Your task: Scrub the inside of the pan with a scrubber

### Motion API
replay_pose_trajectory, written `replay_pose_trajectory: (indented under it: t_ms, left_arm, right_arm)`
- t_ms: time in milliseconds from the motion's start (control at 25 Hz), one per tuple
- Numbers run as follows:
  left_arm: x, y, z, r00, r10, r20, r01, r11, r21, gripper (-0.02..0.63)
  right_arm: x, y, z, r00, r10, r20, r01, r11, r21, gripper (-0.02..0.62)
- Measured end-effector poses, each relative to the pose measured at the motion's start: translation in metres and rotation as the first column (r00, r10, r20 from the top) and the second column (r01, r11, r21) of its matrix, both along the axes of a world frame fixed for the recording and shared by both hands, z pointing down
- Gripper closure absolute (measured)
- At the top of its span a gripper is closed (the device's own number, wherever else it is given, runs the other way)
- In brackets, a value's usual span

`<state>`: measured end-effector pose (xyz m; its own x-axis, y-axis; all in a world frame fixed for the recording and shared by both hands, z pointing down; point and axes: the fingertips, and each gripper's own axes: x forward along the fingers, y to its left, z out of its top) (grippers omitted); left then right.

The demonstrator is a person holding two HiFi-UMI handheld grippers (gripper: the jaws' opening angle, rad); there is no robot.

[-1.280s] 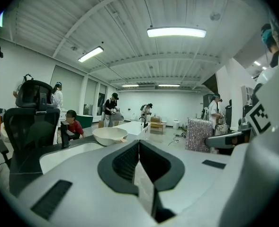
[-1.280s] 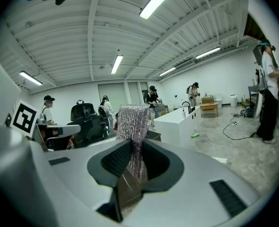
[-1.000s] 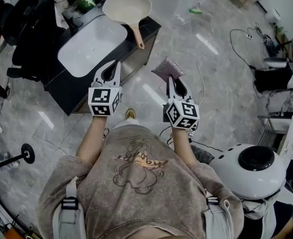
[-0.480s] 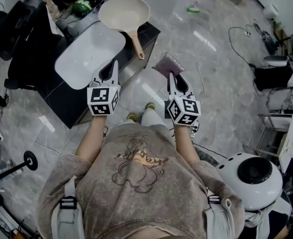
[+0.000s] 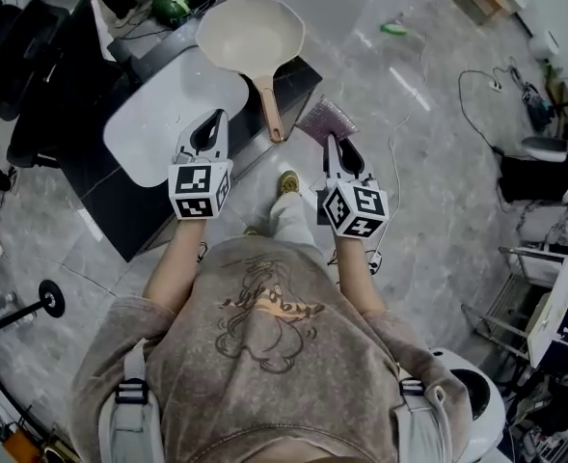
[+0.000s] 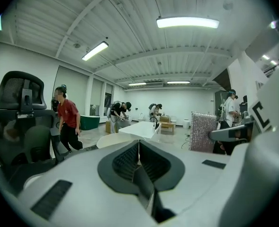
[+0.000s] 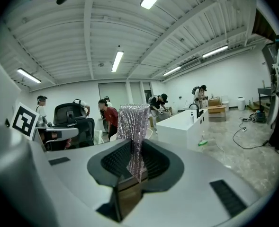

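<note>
A cream pan (image 5: 250, 34) with a wooden handle (image 5: 269, 107) sits on a black stand (image 5: 298, 70), ahead of both grippers. My right gripper (image 5: 329, 139) is shut on a silvery mesh scrubber (image 5: 325, 121), which stands upright between its jaws (image 7: 132, 125). The scrubber hangs just right of the pan's handle. My left gripper (image 5: 213, 117) is shut with nothing in it, held over a white oval tray (image 5: 158, 114). In the left gripper view the jaws (image 6: 138, 148) meet, and the scrubber (image 6: 203, 131) shows at the right.
A black office chair (image 5: 42, 66) stands left of the stand. A long white counter (image 7: 186, 122) lies to the right, cables (image 5: 486, 85) trail on the grey floor, and a white round appliance (image 5: 467, 408) sits at lower right. Several people (image 6: 68, 119) work in the room.
The person has stepped toward the stand: pan and tray now sit closer to both grippers. The scrubber stays gripped, now beside the pan handle.
</note>
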<state>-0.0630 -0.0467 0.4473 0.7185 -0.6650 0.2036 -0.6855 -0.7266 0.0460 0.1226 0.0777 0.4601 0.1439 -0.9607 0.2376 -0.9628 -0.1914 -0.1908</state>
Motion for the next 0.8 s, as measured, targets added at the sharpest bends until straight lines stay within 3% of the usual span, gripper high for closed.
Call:
replay_pose_trajectory:
  t_ms: [520,800]
  left_arm:
    - [0.055,-0.087,-0.001,0.997,-0.073,-0.01,0.073,0.995,-0.068,0.589]
    - [0.07,-0.124,-0.005,0.984,-0.178,0.029,0.179,0.983,-0.048,0.589]
  right_arm:
    - [0.057,-0.127,-0.012,0.99,-0.142,0.009,0.142,0.99,0.012,0.508]
    - [0.075,-0.185,-0.018,0.969,-0.247,0.007,0.247,0.969,0.017,0.508]
